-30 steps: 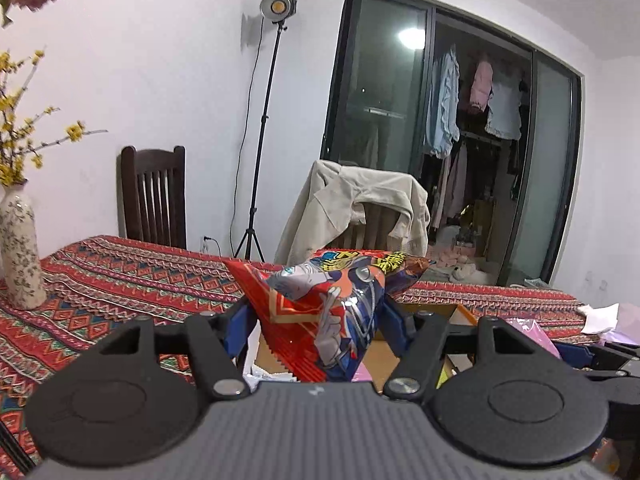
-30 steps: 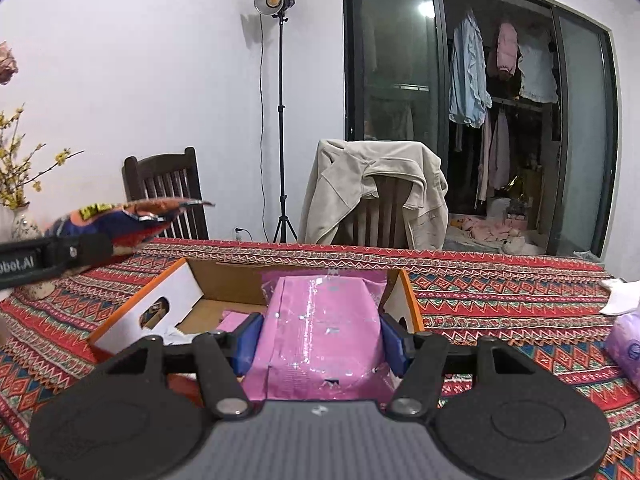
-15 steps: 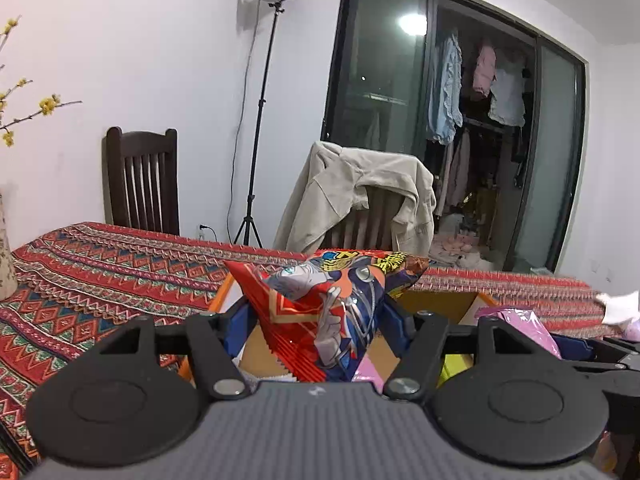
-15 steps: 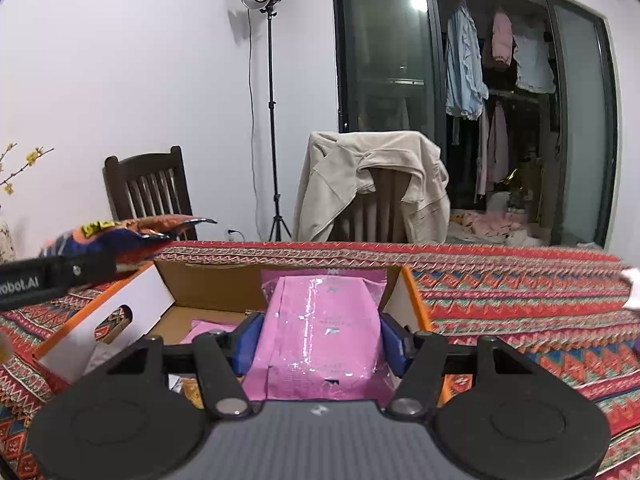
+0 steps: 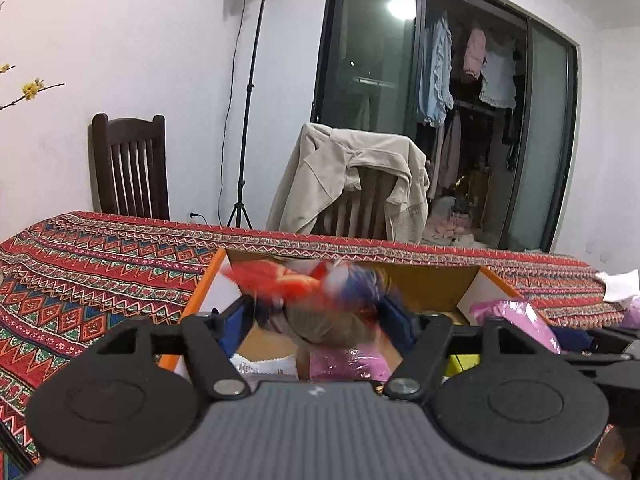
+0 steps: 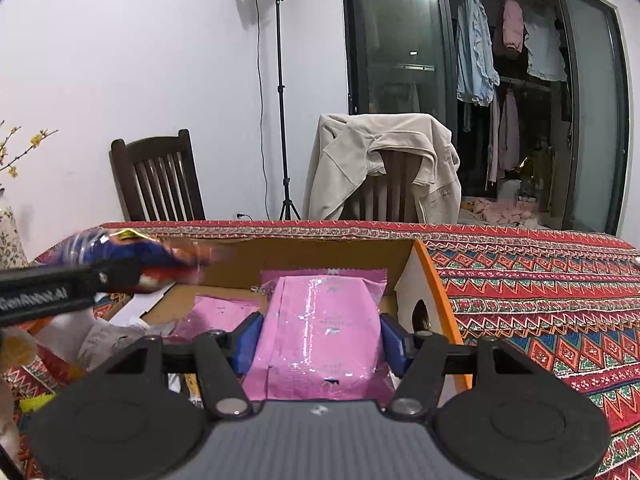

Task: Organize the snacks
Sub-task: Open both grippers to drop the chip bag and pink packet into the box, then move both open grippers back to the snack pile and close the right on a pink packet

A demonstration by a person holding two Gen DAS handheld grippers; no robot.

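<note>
A red and blue snack bag shows as a blur between the spread fingers of my left gripper. Its jaws are opening and the pads no longer press on the bag, which hangs over the open cardboard box with orange edges. In the right wrist view the same bag is smeared above the box's left side, beside the left gripper's finger. My right gripper is shut on a pink snack packet, held over the box's right half near its white end wall.
Inside the box lie another pink packet and a white packet. The table wears a red patterned cloth. A dark chair, a chair draped with a beige jacket and a light stand stand behind it. A vase sits at far left.
The left jaws have spread and the red and blue bag, sharp and gripped before, is now blurred and dropping toward the box. Both grippers have sunk closer to the box.
</note>
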